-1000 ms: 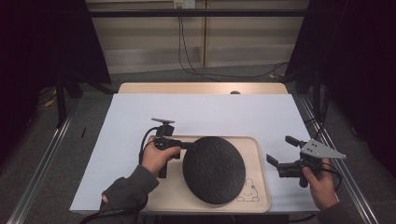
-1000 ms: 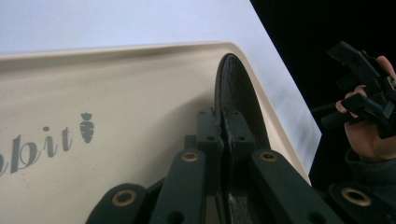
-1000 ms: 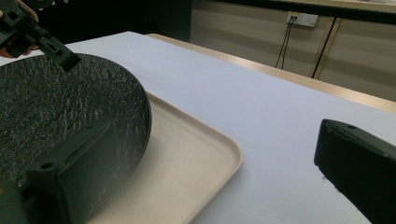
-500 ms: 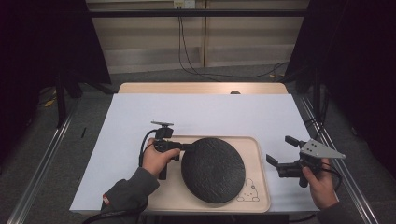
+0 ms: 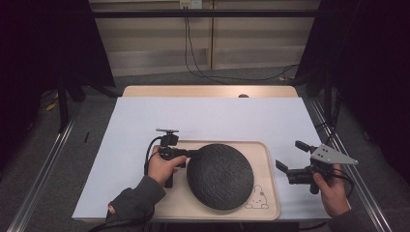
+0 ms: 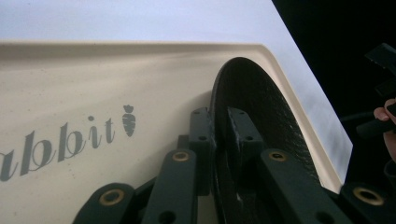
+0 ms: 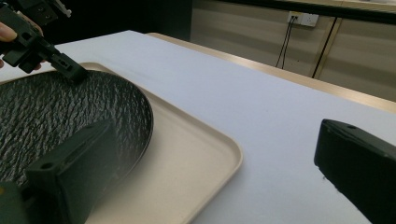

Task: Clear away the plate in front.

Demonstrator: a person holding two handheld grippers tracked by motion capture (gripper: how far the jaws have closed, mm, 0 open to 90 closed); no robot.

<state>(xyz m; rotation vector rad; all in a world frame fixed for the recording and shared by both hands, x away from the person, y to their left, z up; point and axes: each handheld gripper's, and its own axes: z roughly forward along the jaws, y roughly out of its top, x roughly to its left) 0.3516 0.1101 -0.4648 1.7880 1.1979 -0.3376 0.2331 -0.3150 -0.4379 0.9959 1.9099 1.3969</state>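
Observation:
A round black plate (image 5: 220, 176) with a rough surface lies on a beige tray (image 5: 179, 205) near the table's front. My left gripper (image 5: 193, 153) is shut on the plate's left rim, held by a hand over the tray's left part. In the left gripper view both jaws clamp the plate (image 6: 261, 107) edge-on above the tray (image 6: 116, 79), with the left gripper (image 6: 218, 126) closed tight. My right gripper (image 5: 289, 154) stands open just right of the tray, nothing in it. In the right gripper view the open right gripper (image 7: 215, 135) faces the plate (image 7: 60, 121) and tray (image 7: 187, 154).
A white sheet (image 5: 208, 118) covers the table, with a wooden strip (image 5: 208, 91) bare at the back. A rabbit drawing (image 5: 257, 198) marks the tray's front right corner. Metal rails (image 5: 43, 169) run along the floor on both sides.
The plate has edged very slightly to the left with the left gripper still on its rim. The right gripper has kept still.

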